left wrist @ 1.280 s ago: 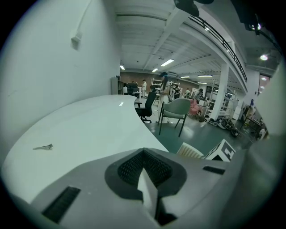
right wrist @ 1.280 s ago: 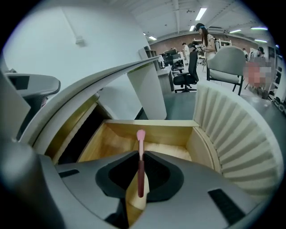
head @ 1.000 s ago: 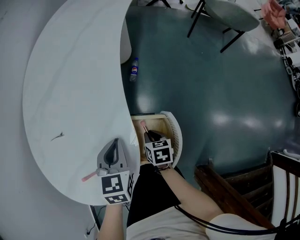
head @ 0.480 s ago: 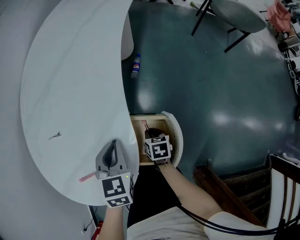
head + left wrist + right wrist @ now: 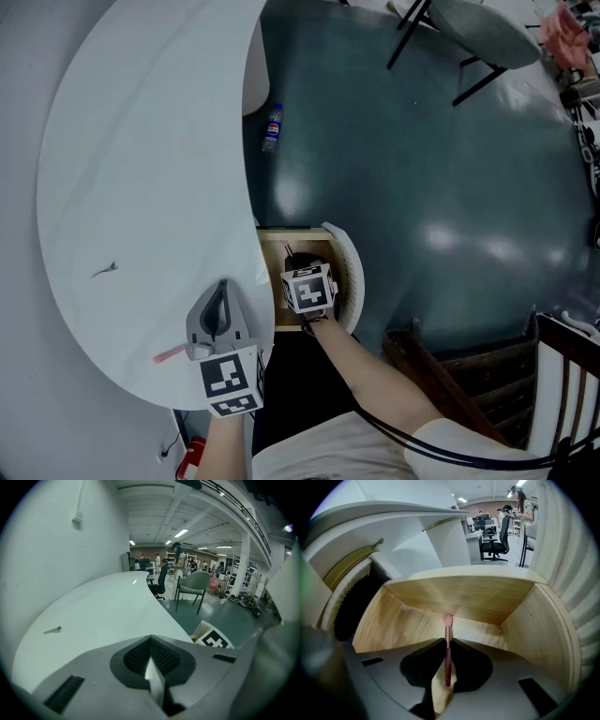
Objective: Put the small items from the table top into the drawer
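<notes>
White curved table top, small grey clip lying on it well apart from the left gripper, whose jaws meet on nothing, pink stick just beside that gripper, right gripper down inside the open wooden drawer, clamped on a pink brush
</notes>
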